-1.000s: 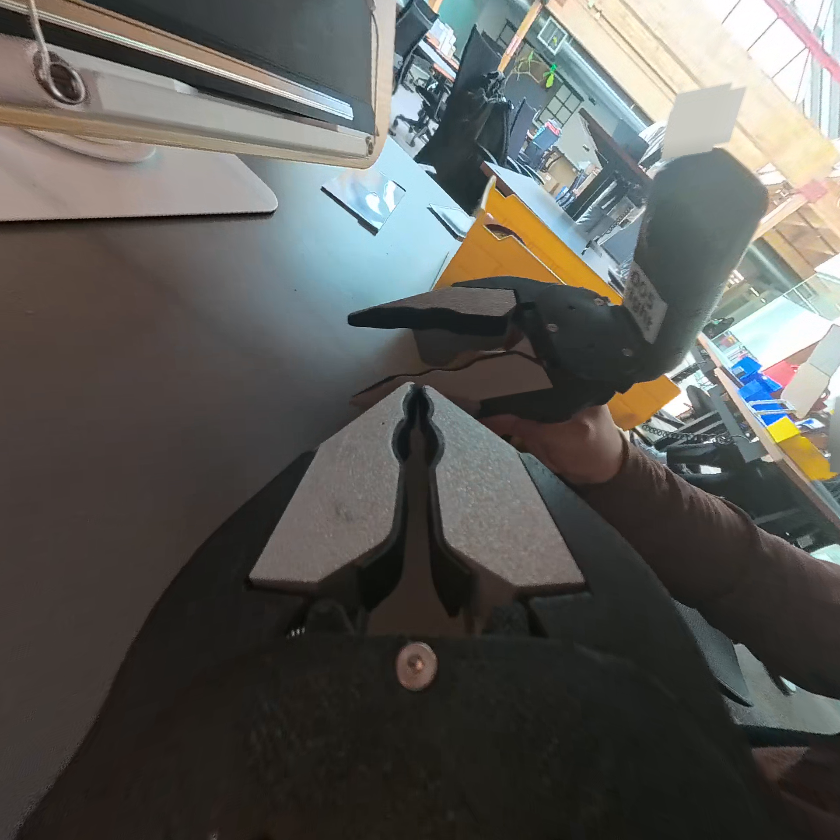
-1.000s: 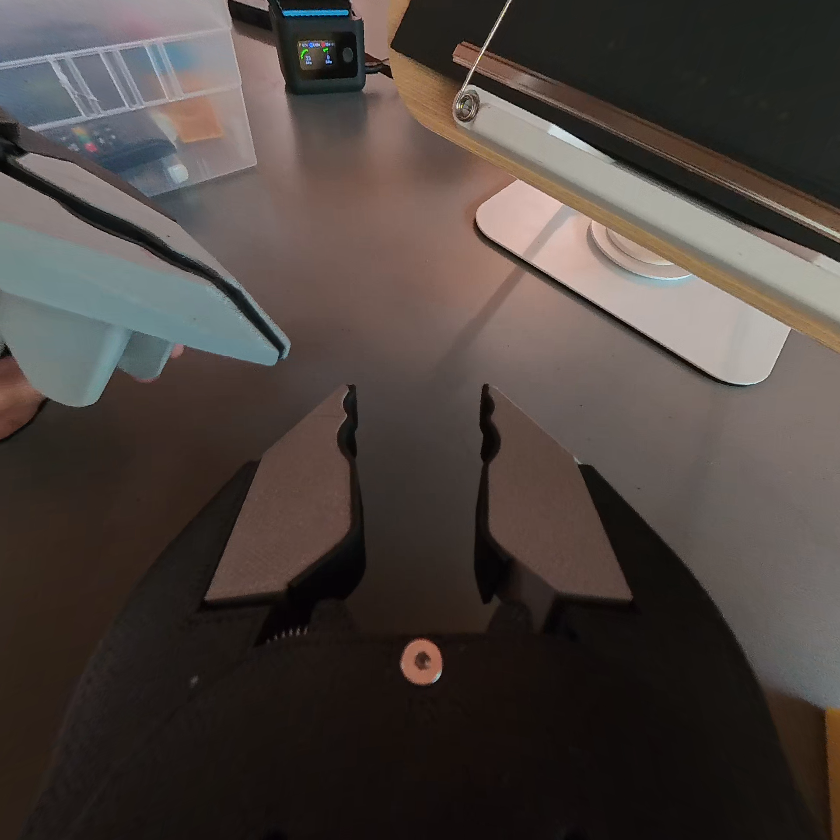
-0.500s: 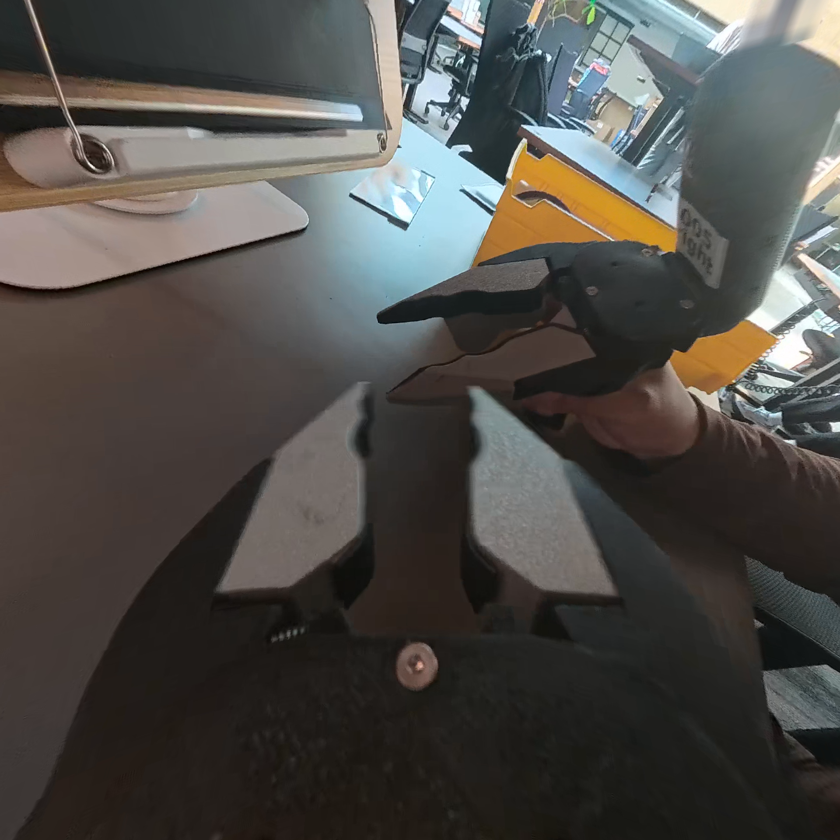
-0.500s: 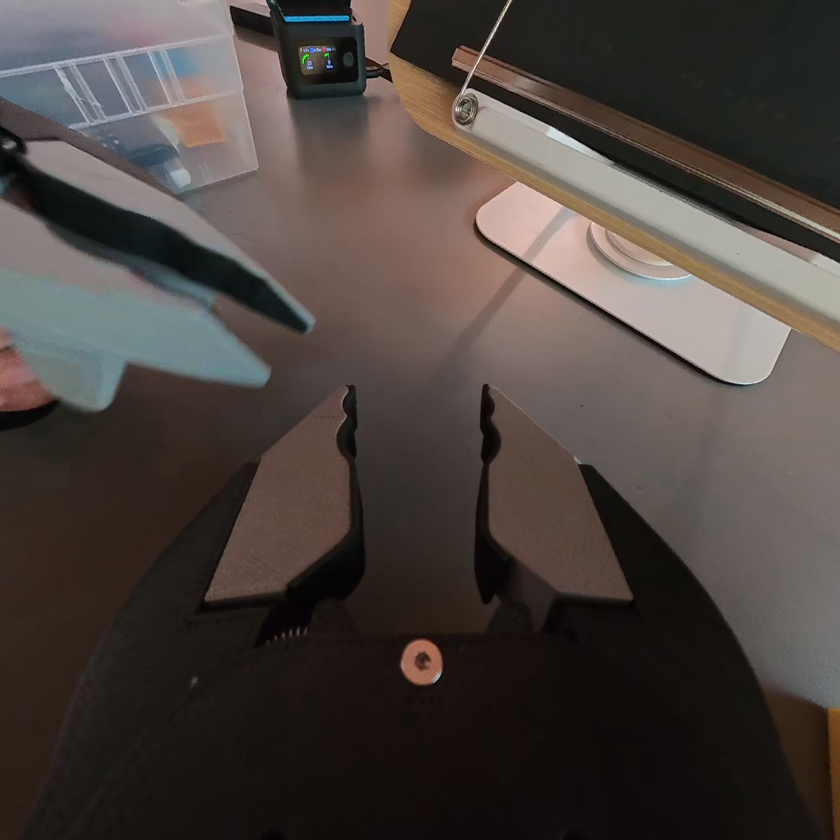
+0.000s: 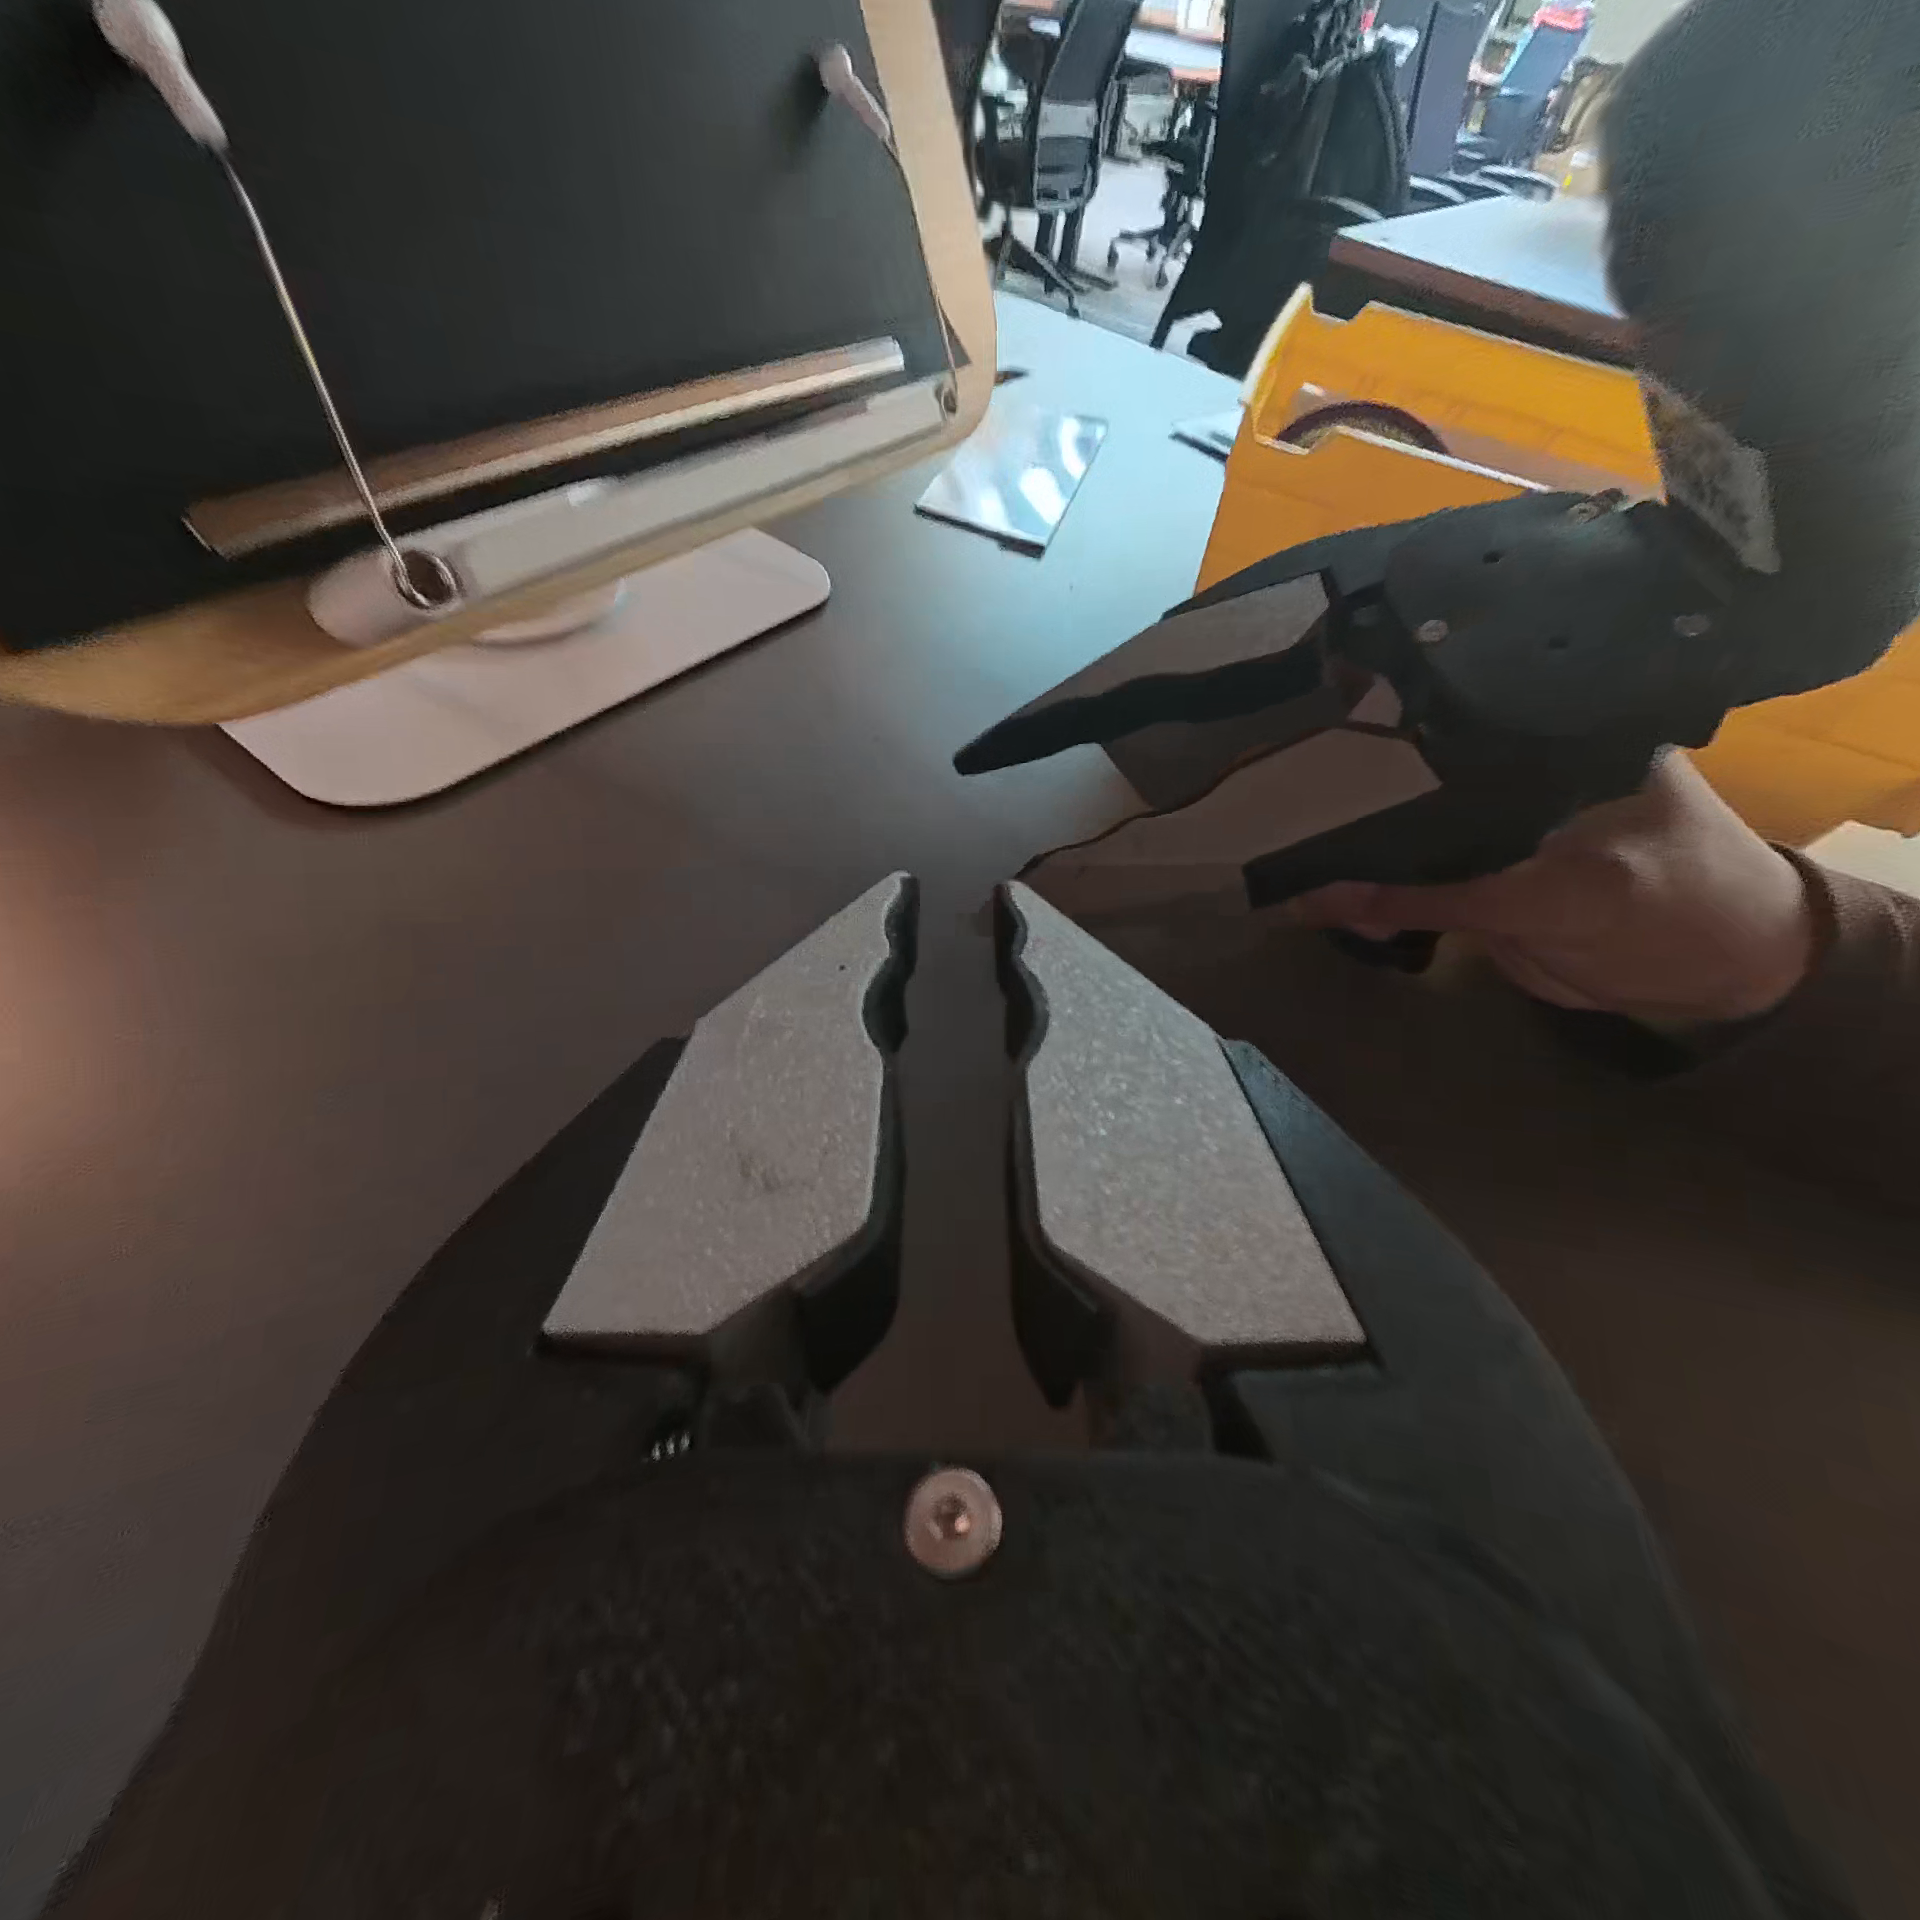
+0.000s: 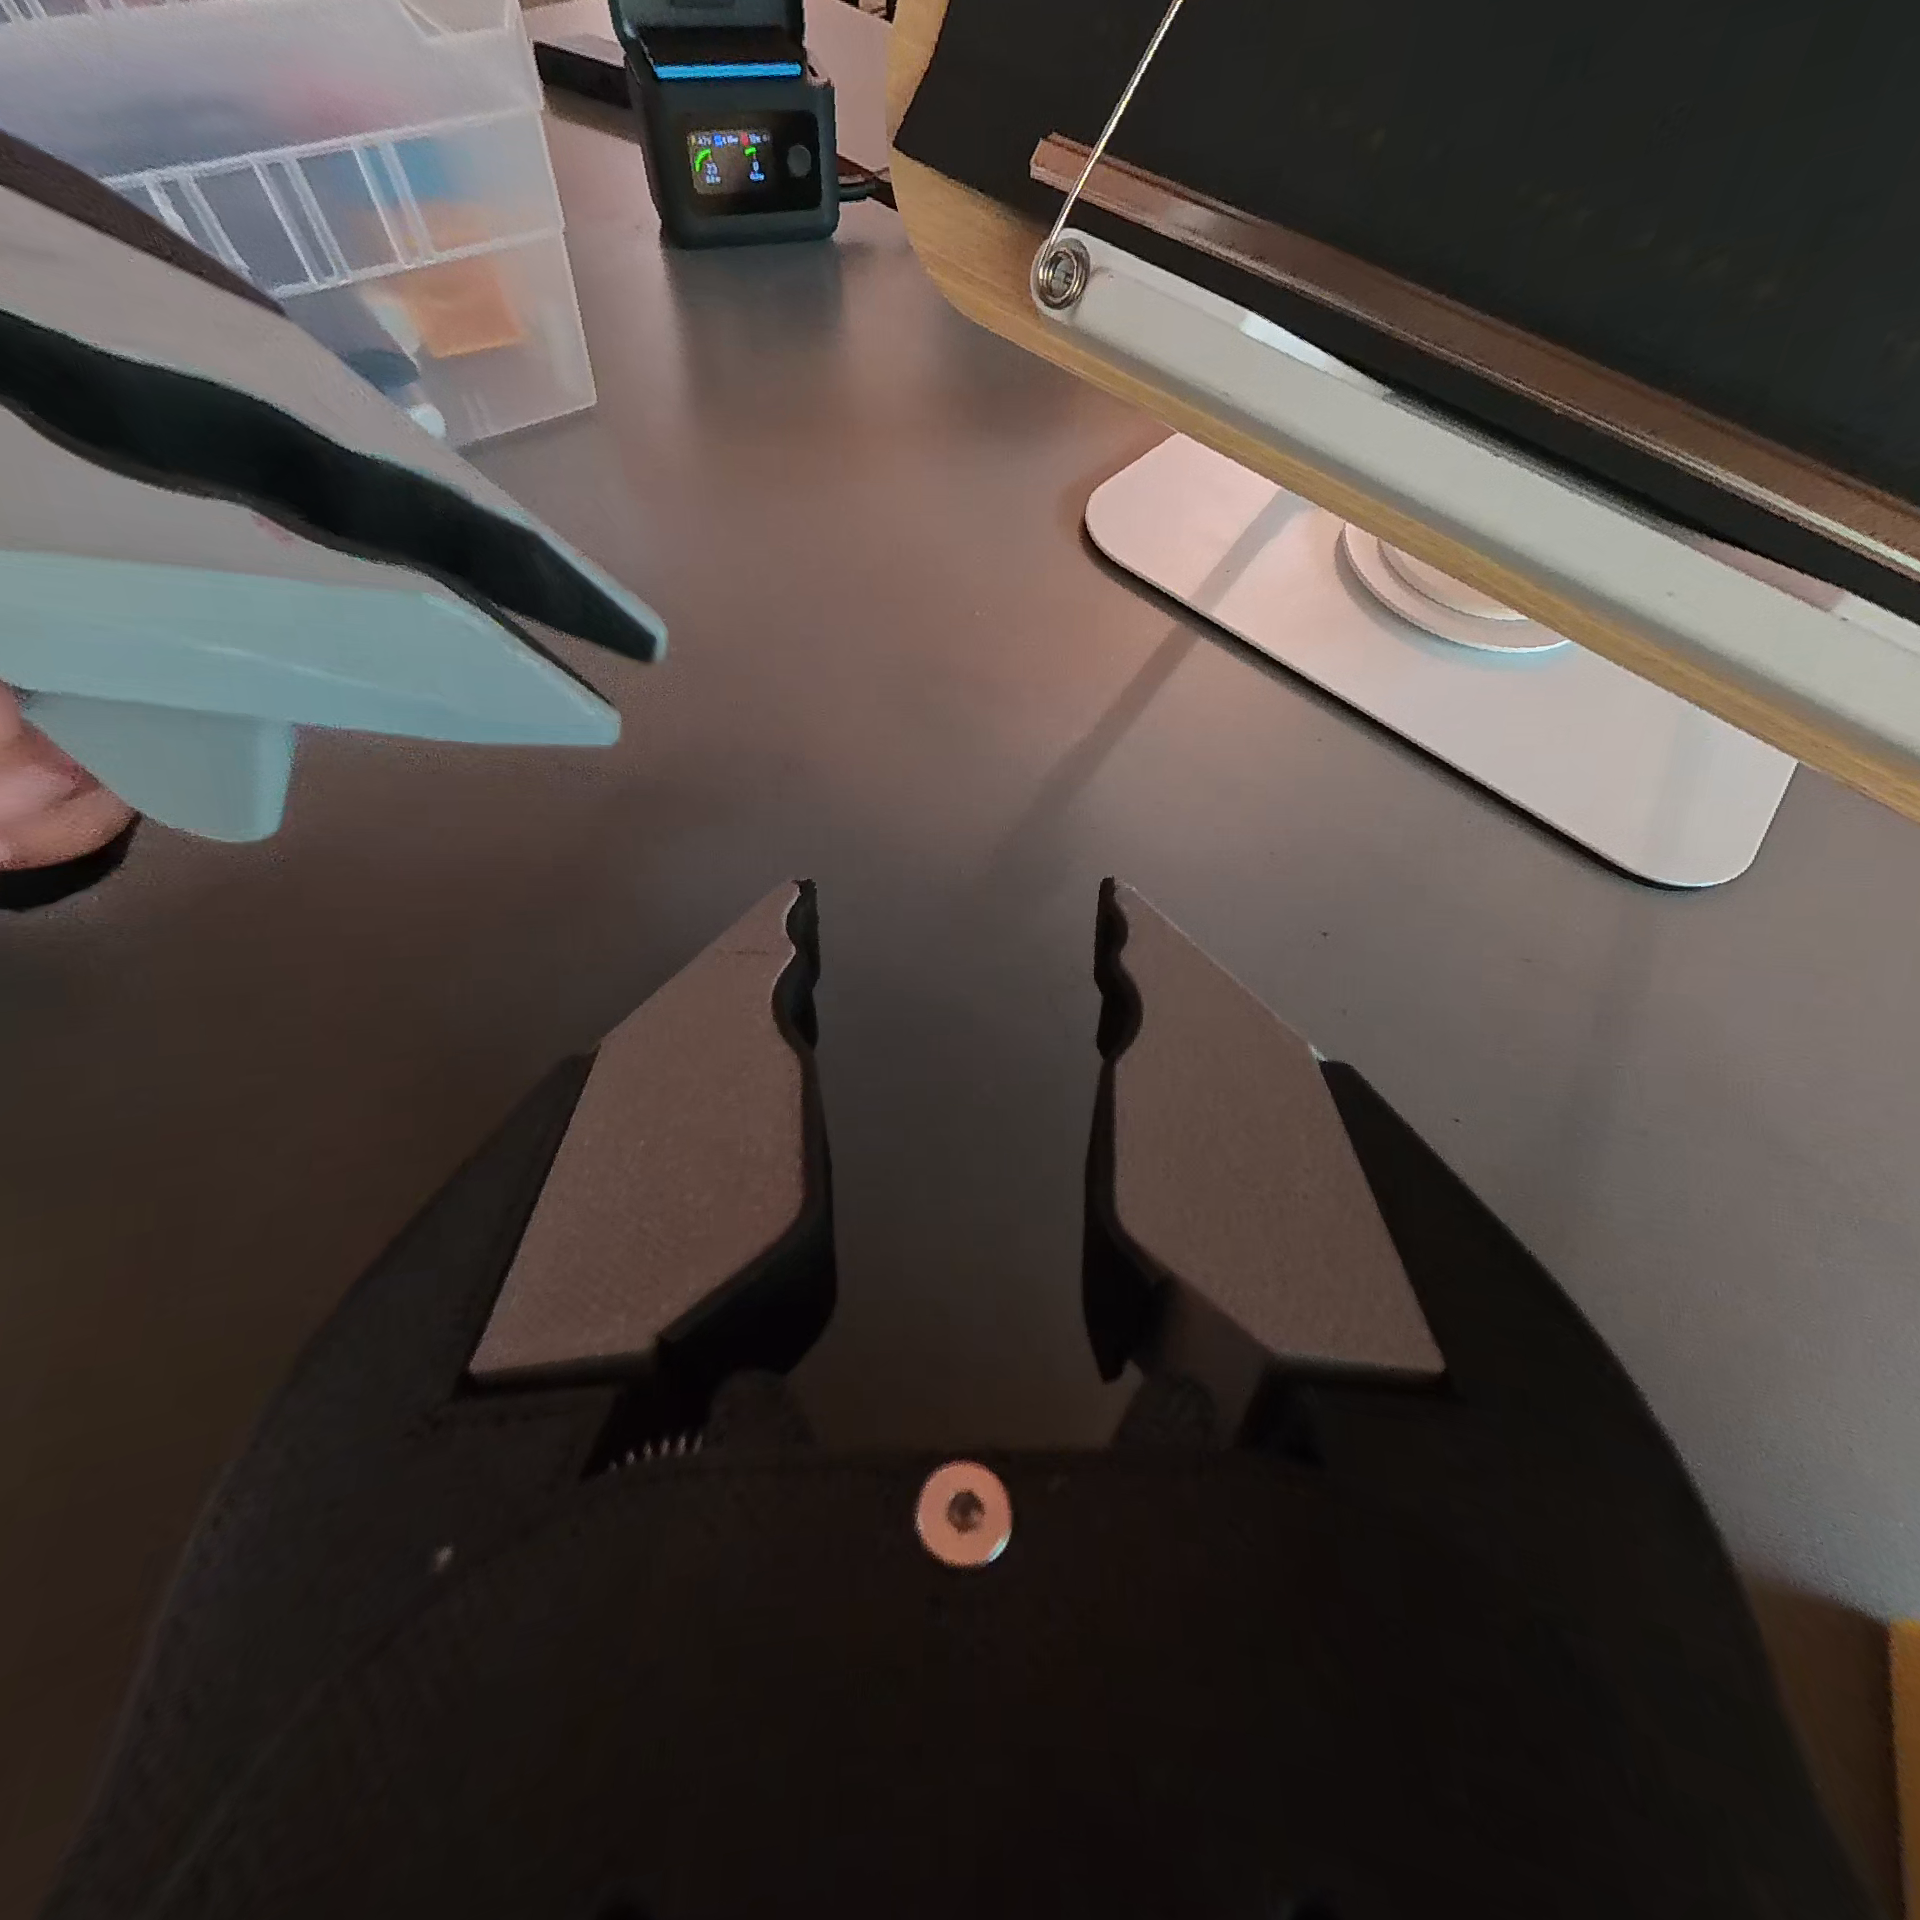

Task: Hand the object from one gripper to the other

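Observation:
My left gripper (image 5: 956,894) is open by a narrow gap with nothing between its jaws, low over the dark table (image 5: 312,987). My right gripper (image 6: 956,888) is open wider and is also empty. In the left wrist view the right gripper (image 5: 995,814) comes in from the right, held by a hand (image 5: 1621,914), its tips just ahead of my left fingertips. In the right wrist view the left gripper (image 6: 636,686) comes in from the left with its jaws slightly apart. No object to hand over shows in either view.
A dark board with a wooden edge (image 5: 935,260) stands on a white base (image 5: 540,675) at the back. A yellow bin (image 5: 1403,447) sits at the table's right. A clear plastic drawer box (image 6: 364,239) and a small black device with a screen (image 6: 732,156) stand at the back left.
My left gripper went from shut to open, then narrowed to a small gap, and turned to face the board. The right gripper stayed open and still.

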`<action>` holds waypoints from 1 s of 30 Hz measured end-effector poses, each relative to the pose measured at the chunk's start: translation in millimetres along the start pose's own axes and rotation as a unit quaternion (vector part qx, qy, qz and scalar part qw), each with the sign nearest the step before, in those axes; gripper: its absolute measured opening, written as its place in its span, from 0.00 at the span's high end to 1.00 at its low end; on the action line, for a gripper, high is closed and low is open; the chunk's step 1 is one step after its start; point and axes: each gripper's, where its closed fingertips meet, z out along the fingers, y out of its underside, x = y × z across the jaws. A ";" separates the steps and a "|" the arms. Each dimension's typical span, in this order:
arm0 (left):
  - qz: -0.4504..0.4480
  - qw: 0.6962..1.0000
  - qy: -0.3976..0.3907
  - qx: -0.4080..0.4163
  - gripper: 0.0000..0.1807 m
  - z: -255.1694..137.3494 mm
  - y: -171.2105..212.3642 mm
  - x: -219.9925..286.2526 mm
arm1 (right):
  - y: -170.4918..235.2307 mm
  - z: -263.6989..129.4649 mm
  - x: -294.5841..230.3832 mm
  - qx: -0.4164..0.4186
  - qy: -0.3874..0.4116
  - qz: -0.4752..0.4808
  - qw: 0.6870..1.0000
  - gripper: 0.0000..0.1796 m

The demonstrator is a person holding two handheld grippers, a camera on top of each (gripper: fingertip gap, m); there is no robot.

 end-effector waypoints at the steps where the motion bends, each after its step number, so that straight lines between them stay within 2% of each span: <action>1: 0.006 1.000 -0.002 0.012 0.94 -2.1 -4.8 0.9 | 0.0 -0.1 -0.1 0.000 0.000 0.001 1.000 0.72; 4: 0.021 0.999 -0.005 0.034 0.95 -6.7 -12.9 2.4 | 0.8 0.4 -0.3 0.000 -0.001 0.001 1.000 0.72; 6: 0.034 0.999 -0.009 0.041 1.00 -8.9 -15.3 1.8 | 0.7 0.7 -0.9 0.000 -0.002 0.001 1.000 0.73; 9: 0.041 0.998 -0.012 0.047 1.00 -10.3 -16.4 0.8 | -0.3 0.8 -1.8 0.002 -0.002 -0.005 1.000 0.73; 15: 0.063 0.998 0.025 -0.001 1.00 -4.4 4.5 18.2 | -0.4 1.4 -2.8 0.005 -0.006 -0.006 1.000 0.74; 19: 0.074 0.996 0.039 -0.034 1.00 -18.0 25.1 40.7 | -2.3 -1.2 -0.7 0.014 -0.011 0.006 1.000 0.75; 22: 0.080 0.995 0.053 -0.025 1.00 -48.1 22.5 67.4 | -1.9 -2.2 3.5 0.016 -0.007 0.011 1.000 0.75; 25: 0.084 0.994 0.066 -0.013 1.00 -93.9 5.7 89.4 | -2.3 -2.3 3.5 0.018 -0.010 0.015 1.000 0.76; 28: 0.101 0.995 0.022 0.006 1.00 -149.5 -26.7 77.5 | -1.6 -1.6 2.8 0.015 -0.009 0.009 1.000 0.76; 30: 0.112 0.993 -0.029 -0.014 1.00 -184.3 -40.6 47.7 | -1.2 -1.2 2.2 0.013 -0.007 0.005 1.000 0.76</action>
